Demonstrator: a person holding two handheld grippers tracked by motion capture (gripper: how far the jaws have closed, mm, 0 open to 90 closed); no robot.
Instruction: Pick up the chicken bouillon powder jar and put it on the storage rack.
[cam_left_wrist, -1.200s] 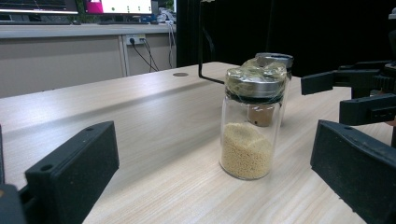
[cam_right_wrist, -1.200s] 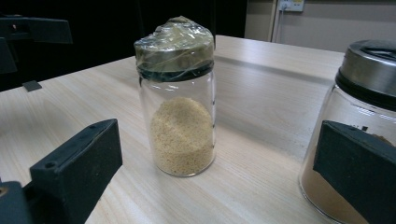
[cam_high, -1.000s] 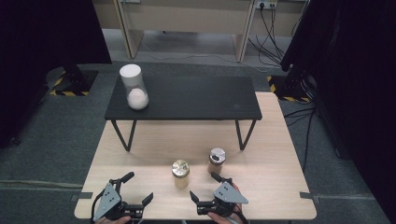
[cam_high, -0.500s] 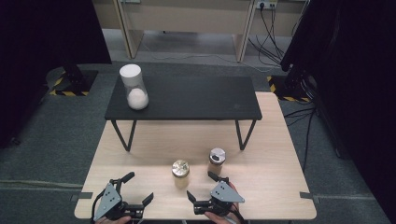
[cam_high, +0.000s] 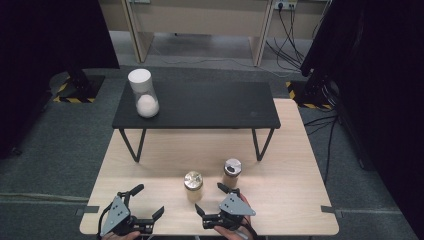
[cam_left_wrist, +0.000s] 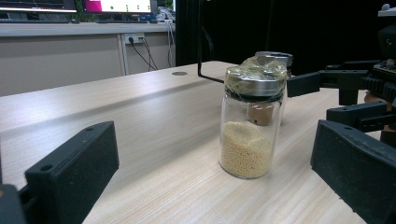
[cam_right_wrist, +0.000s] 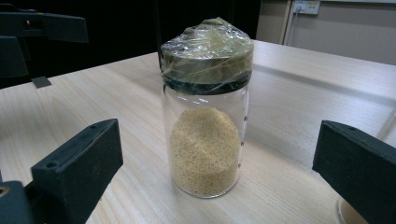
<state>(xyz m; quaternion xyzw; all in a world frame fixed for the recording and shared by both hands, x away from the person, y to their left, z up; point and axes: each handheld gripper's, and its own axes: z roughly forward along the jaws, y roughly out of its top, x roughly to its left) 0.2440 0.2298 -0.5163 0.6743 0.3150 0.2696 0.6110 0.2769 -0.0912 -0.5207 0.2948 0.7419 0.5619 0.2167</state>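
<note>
- The left hand-held gripper (cam_high: 145, 204) sits at the near left edge of the counter (cam_high: 280, 200), jaws spread wide and grasping nothing.
- The right hand-held gripper (cam_high: 212, 199) is near the middle of the near edge, jaws likewise released and apart, angled toward the yellow-grain jar (cam_high: 193, 185).
- That jar stands upright on the counter, just ahead of the right hand-held gripper and right of the left one, touched by neither.
- In the right gripper view the jar (cam_right_wrist: 205, 109) stands between the two open jaws, a little beyond them; it is clear glass, roughly half full of fine yellow grain, its metal lid wrapped in clear film.
- In the left gripper view the same jar (cam_left_wrist: 252, 121) stands ahead and right of centre, with the right hand-held gripper (cam_left_wrist: 329, 95) close behind it.
- A second jar (cam_high: 232, 172) with a silver lid stands upright just right of and behind the first, apart from it.
- A low black table (cam_high: 210, 105) stands on the far half of the counter; on its left end is a tall clear container (cam_high: 142, 93) with a white lid and white contents.
</note>
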